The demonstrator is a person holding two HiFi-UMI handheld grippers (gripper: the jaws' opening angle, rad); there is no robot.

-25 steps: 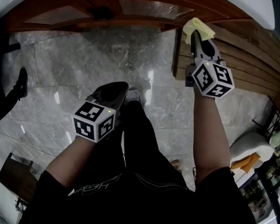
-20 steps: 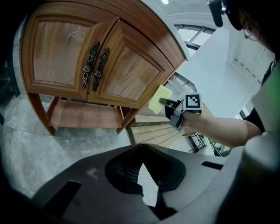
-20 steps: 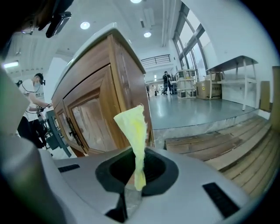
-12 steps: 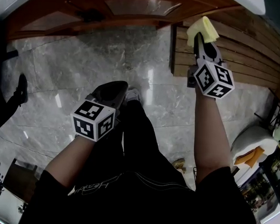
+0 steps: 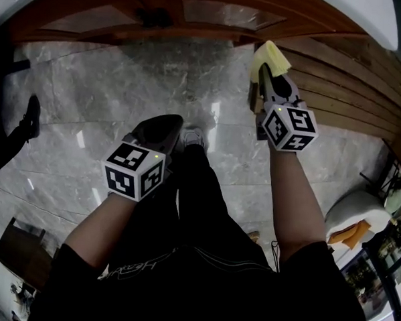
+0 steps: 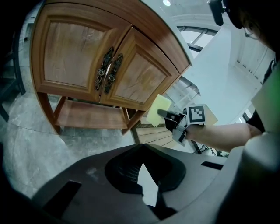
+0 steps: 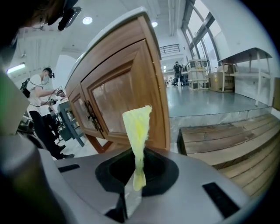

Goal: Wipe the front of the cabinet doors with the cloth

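Yellow cloth (image 7: 136, 129), a thin crumpled strip, stands upright, pinched in the right gripper (image 7: 131, 192), near the right edge of the panelled wooden cabinet (image 7: 127, 83). Contact unclear. Left gripper (image 6: 146, 183) has its jaws together, empty, above the glossy marble floor (image 5: 90, 97).

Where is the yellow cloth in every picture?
Head view: the yellow cloth is at the top, right of middle, on the right gripper's tip.
Left gripper view: cloth middle right, below the cabinet's corner.
Right gripper view: cloth at centre, standing up from the jaws.
Shared landmark: the brown wooden cabinet, close to the cloth in all three.
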